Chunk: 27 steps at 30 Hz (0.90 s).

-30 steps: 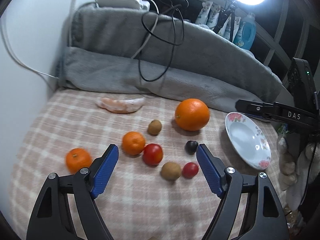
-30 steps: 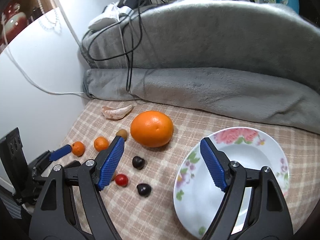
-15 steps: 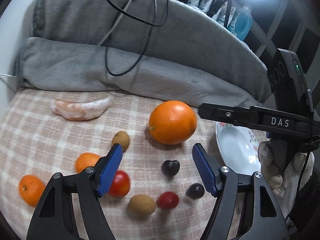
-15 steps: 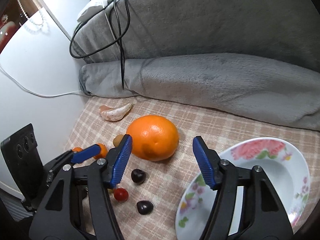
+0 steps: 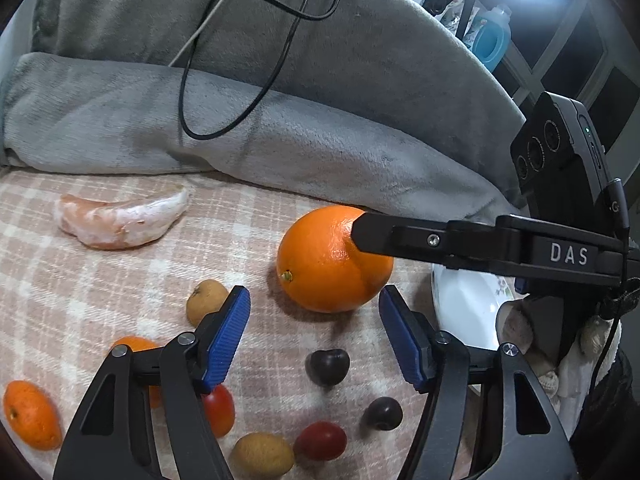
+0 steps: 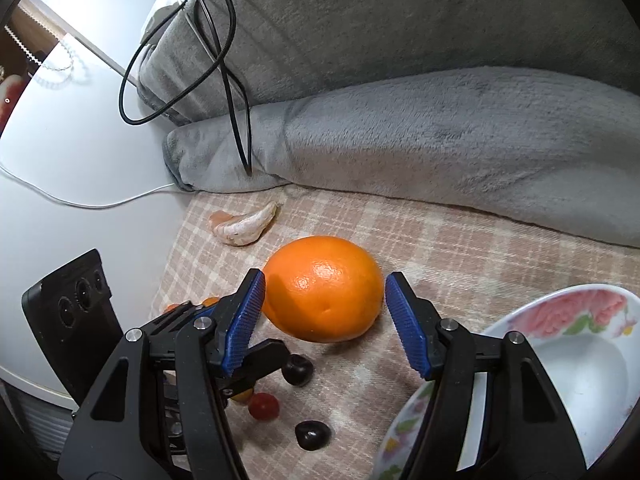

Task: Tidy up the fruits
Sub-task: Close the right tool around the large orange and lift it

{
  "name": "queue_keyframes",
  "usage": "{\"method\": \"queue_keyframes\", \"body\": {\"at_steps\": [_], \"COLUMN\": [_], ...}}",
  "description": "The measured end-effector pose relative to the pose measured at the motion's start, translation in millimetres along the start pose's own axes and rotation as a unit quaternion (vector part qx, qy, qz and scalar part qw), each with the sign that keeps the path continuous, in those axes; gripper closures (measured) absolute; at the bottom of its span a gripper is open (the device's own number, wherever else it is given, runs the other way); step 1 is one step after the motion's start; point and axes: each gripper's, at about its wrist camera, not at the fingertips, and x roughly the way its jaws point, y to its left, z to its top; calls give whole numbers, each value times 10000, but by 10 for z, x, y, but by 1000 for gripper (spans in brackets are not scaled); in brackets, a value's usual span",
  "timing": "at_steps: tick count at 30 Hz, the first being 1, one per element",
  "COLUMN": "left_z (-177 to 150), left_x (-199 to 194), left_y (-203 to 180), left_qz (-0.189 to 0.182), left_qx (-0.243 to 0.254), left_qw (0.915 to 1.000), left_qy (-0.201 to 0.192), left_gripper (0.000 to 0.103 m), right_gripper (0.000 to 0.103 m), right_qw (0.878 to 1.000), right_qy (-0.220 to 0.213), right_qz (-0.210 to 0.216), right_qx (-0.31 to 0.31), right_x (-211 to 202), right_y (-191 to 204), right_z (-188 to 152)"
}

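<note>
A large orange point(image 5: 326, 264) point(image 6: 324, 290) lies on the checked cloth. My right gripper point(image 6: 325, 326) is open with its blue pads on either side of the orange, not touching it. My left gripper point(image 5: 314, 338) is open and empty, just in front of the orange. Around it lie two dark cherries point(image 5: 327, 366) point(image 5: 383, 412), red tomatoes point(image 5: 320, 440), brown kiwis point(image 5: 206, 306), small mandarins point(image 5: 30, 414) and a peeled citrus segment point(image 5: 120, 220). A floral white plate point(image 6: 572, 364) stands at the right.
A rolled grey blanket point(image 6: 440, 136) with black cables point(image 6: 232, 92) over it borders the back of the cloth. A white wall point(image 6: 68, 152) stands at the left. The right gripper's arm point(image 5: 500, 246) crosses in front of the plate in the left wrist view.
Both grippers have moved forward toward the large orange. The right gripper's pads now flank it. The fruits have not moved.
</note>
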Motion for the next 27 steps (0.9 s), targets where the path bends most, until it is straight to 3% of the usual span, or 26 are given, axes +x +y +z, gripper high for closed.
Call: {"method": "queue_keyframes", "body": {"at_steps": [10,14,27], "left_z": [62,60,103], "left_x": [83,62,126], "left_y": [1,11,39], "left_qz": [-111,-156,-206], "left_qx": [10,40,68], "left_qw": [9999,9998,9997], "left_qy": [109,141,145], "left_gripper": [43,44,46], "right_gripper": [36,30,32], "right_qw": [9999,9998,9998], "right_qy": [69,184,155], "right_qz": [-70,6,15], "right_qx": [70,126,143], "right_x": [39,88,134], "right_y": [-20,-43,-2], "right_z": [27,24,25]}}
